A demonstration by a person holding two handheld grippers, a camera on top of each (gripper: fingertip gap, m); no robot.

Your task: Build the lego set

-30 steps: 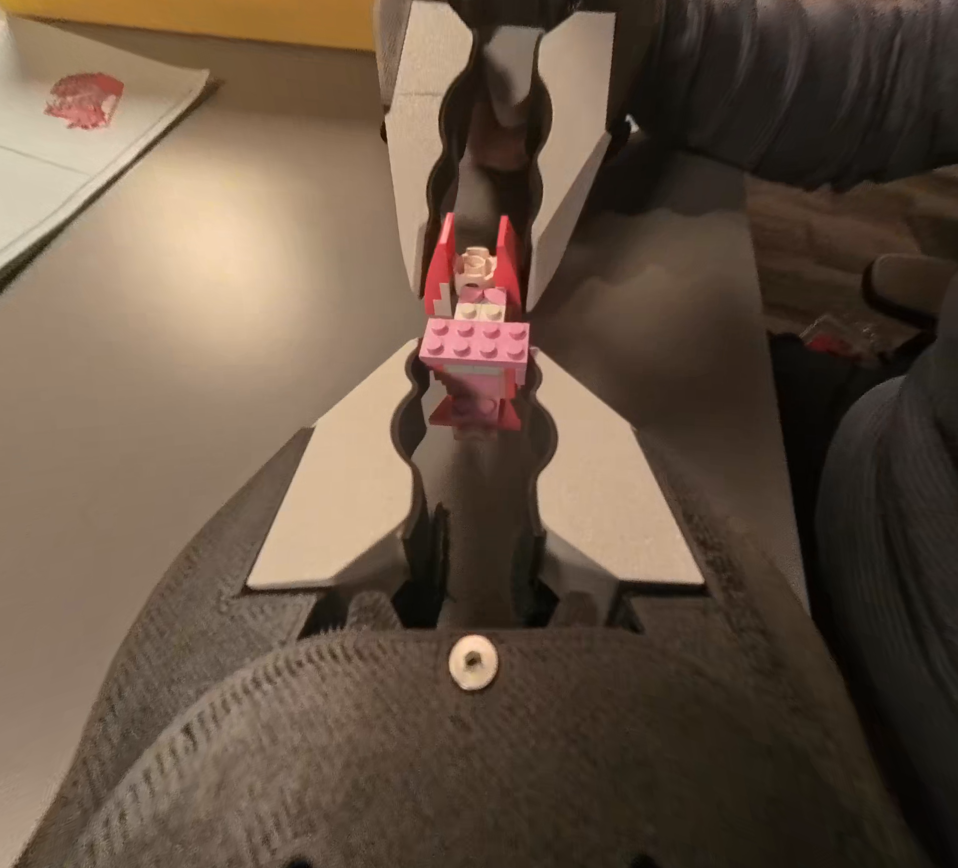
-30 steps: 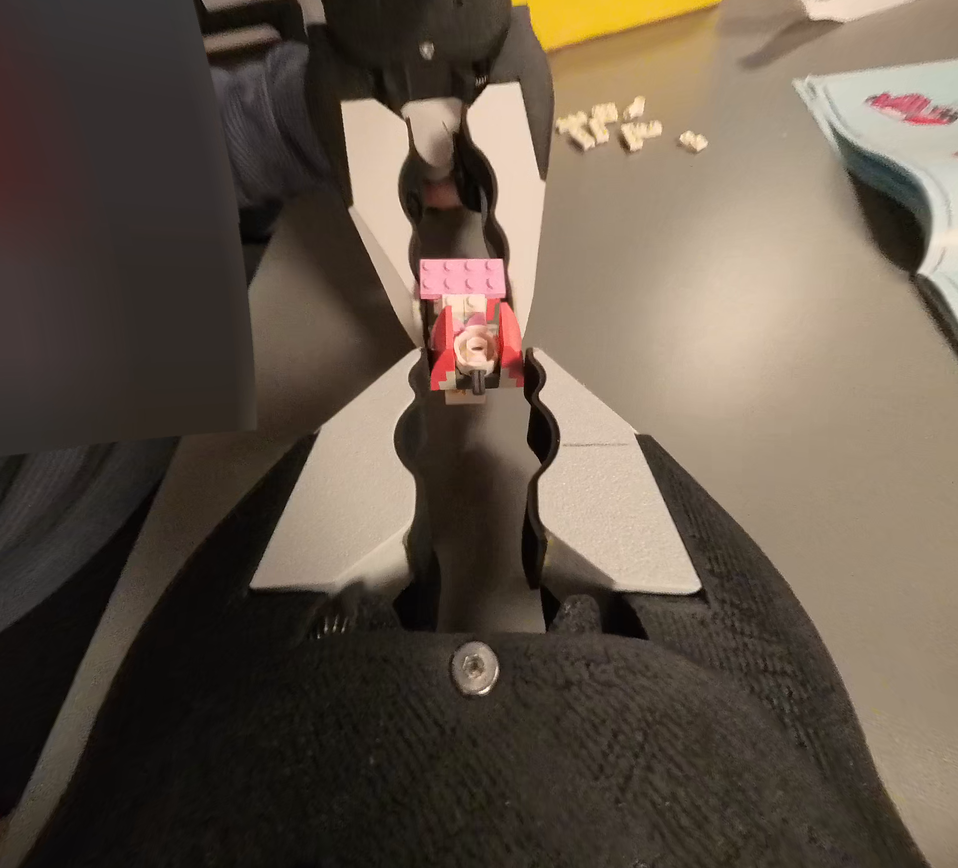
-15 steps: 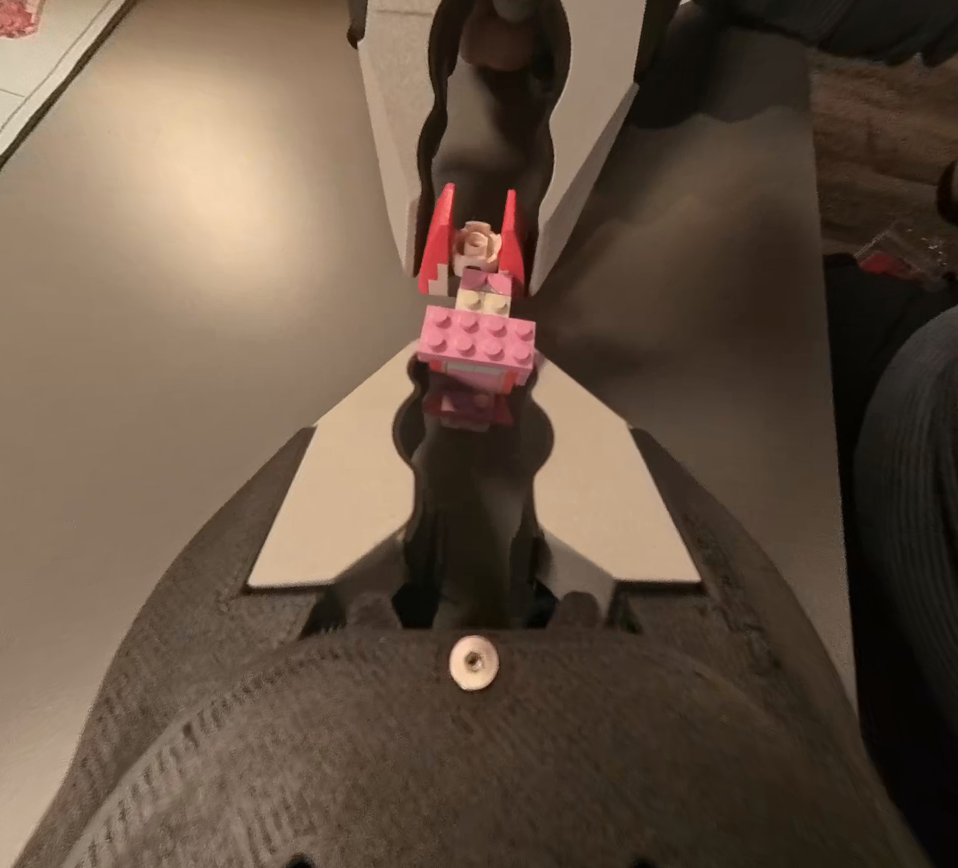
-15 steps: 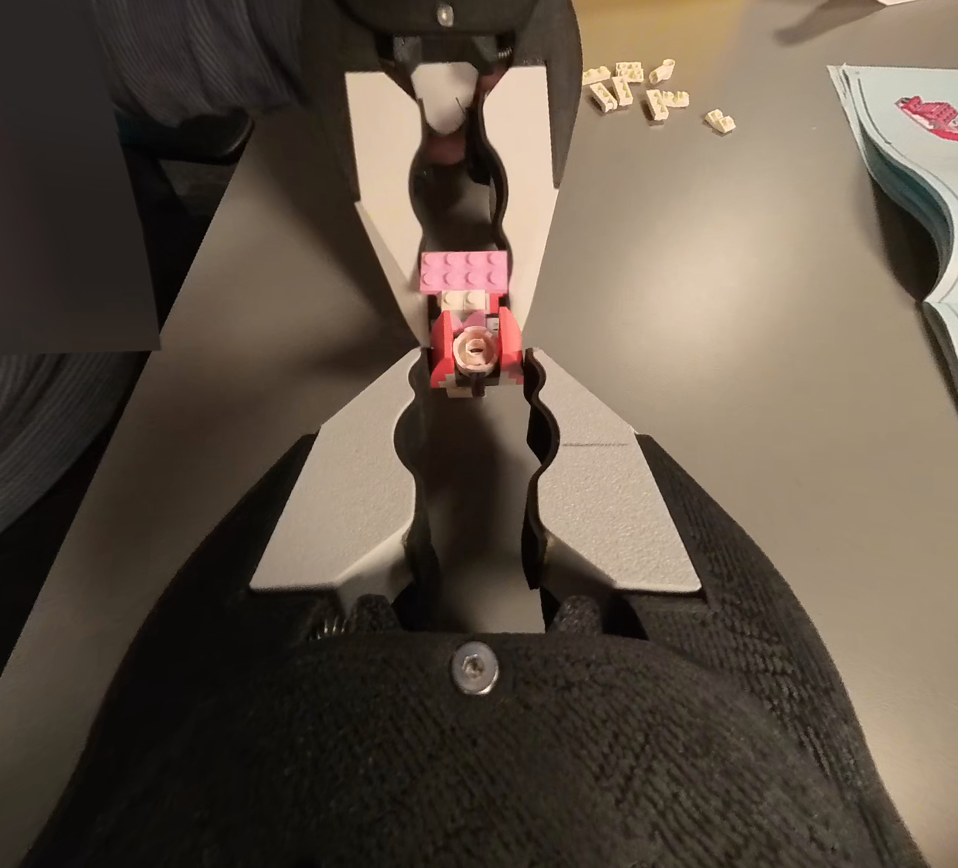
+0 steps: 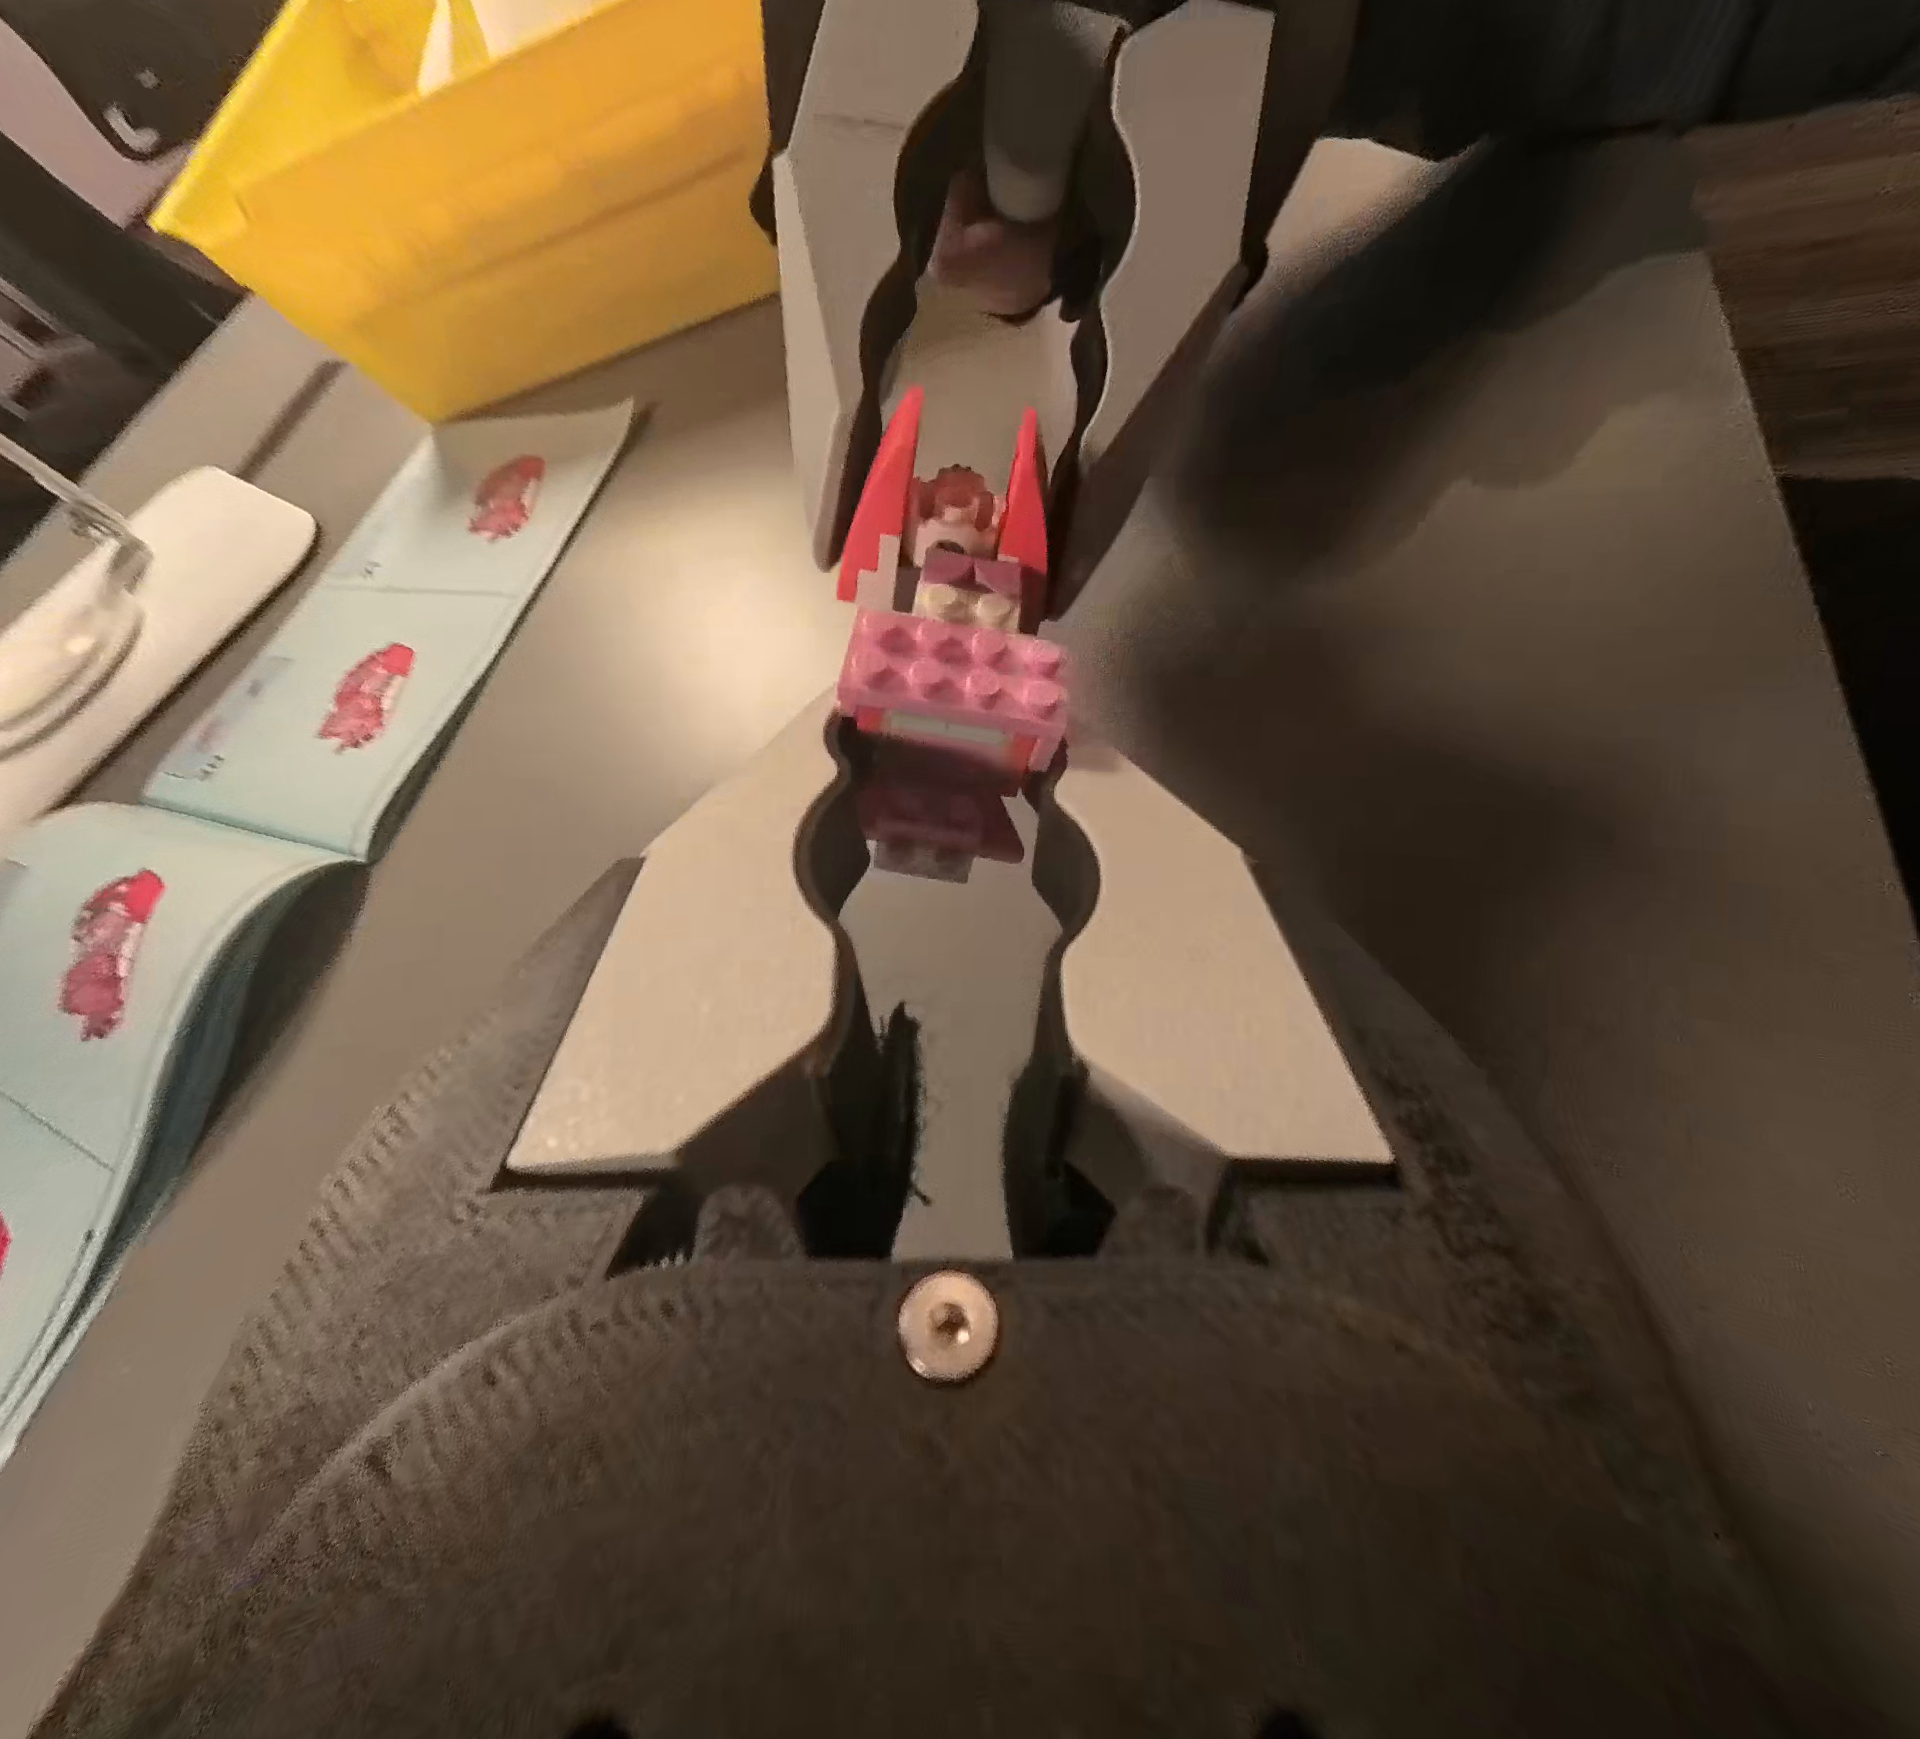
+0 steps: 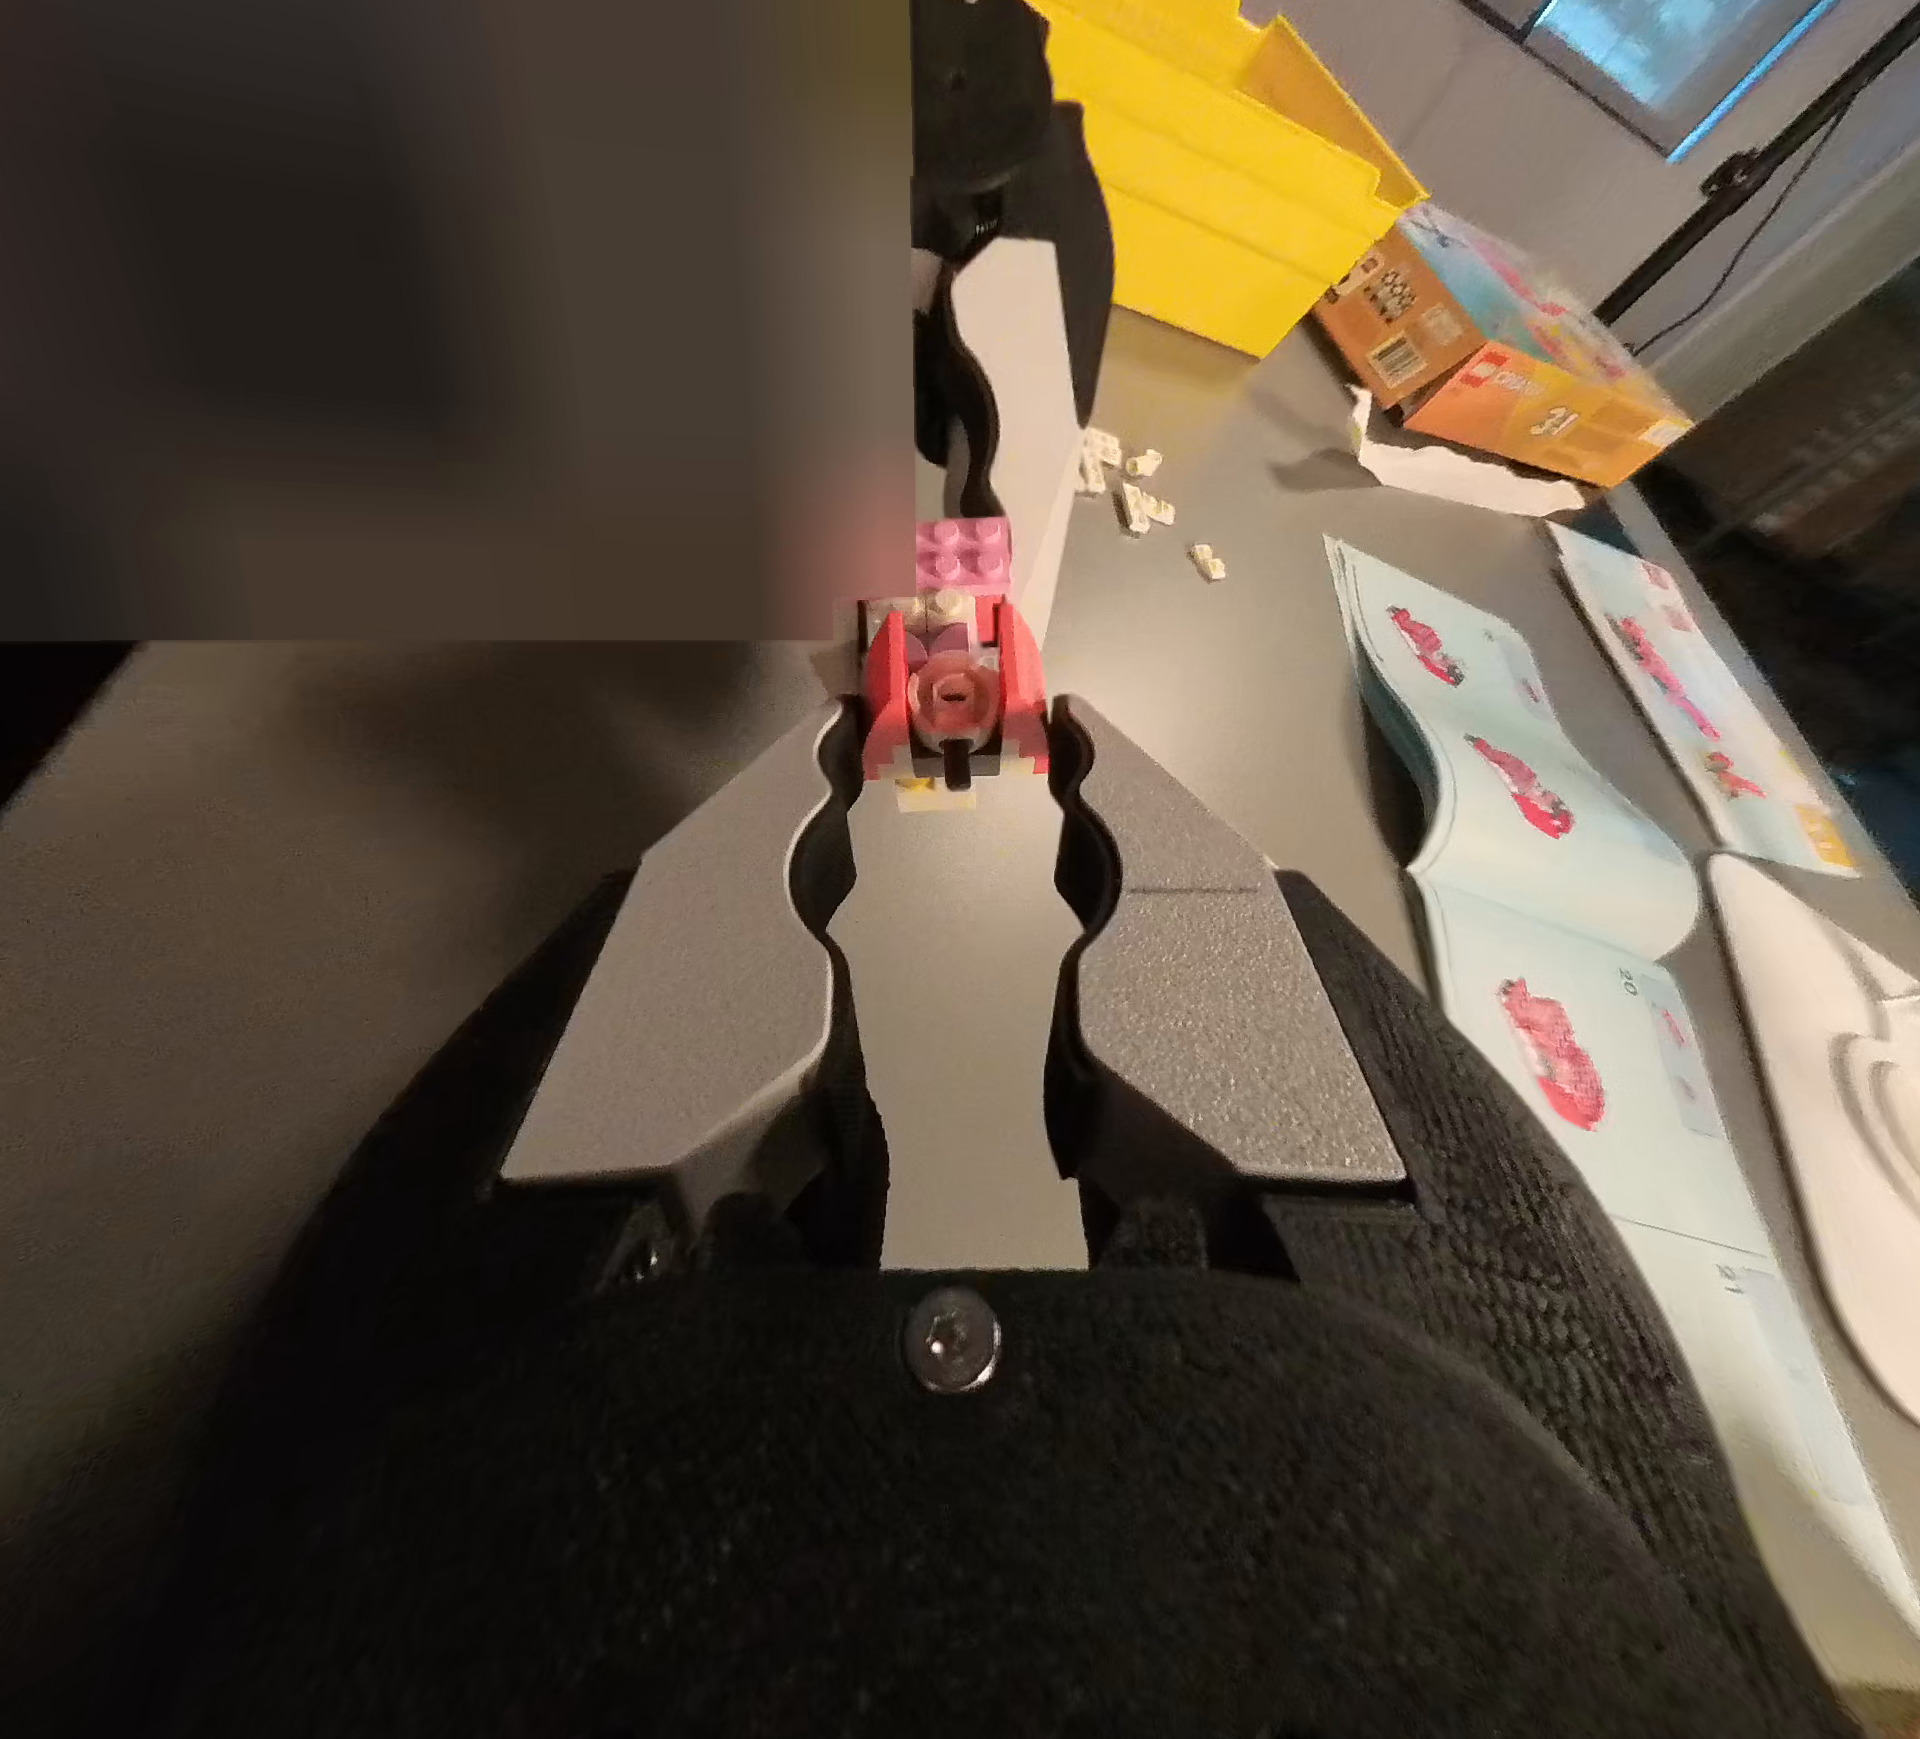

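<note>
Both your tongs are clamped on one small brick model: left tongs (image 5: 951, 759) on its pink end (image 5: 961, 681), right tongs (image 6: 956, 733) on its red end (image 6: 951, 702), held above the desk (image 6: 1195, 650).

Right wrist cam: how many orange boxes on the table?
2 boxes, both at the far table edge, right of the yellow bin: one beside the bin, the other just right of it. More may be hidden.

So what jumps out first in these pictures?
A small pink and red brick model is held up over the grey table, pinched at opposite ends by the left gripper and the right gripper. A yellow bin and open instruction booklets lie behind and beside it.
</note>
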